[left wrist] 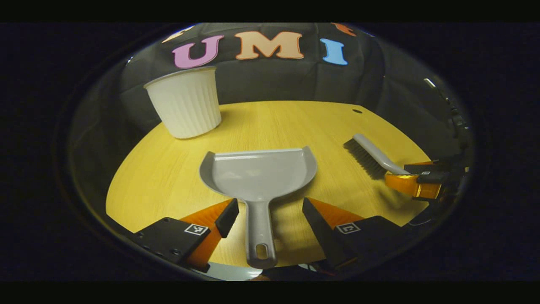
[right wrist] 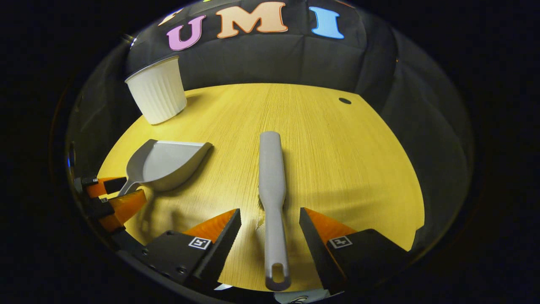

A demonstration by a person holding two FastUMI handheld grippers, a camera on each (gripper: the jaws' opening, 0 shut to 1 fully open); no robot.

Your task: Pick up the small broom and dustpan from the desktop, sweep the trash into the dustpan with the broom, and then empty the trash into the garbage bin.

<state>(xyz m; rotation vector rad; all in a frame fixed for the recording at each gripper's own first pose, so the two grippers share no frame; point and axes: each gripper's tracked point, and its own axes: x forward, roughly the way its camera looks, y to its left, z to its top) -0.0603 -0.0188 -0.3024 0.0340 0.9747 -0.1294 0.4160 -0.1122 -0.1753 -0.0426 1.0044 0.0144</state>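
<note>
here, empty dustpan [left wrist: 259,173], white bin [left wrist: 185,103] upright, broom [right wrist: 272,177] on table [right wrist: 337,160]

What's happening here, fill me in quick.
A person holds two grippers over a yellow table. The left gripper has open jaws either side of the grey dustpan handle; the right gripper straddles the small broom handle, also open. Neither is gripped yet. A white garbage bin stands at the back.

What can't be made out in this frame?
- Inside of the garbage bin: both views look at its ribbed side wall, which hides the contents.
- Trash on the desktop: none discernible; any would be too small.
- Broom bristles, right gripper view: under the broom's back.
- Dustpan handle end, left gripper view: at the image's bottom edge, between the open left tongs.
</note>
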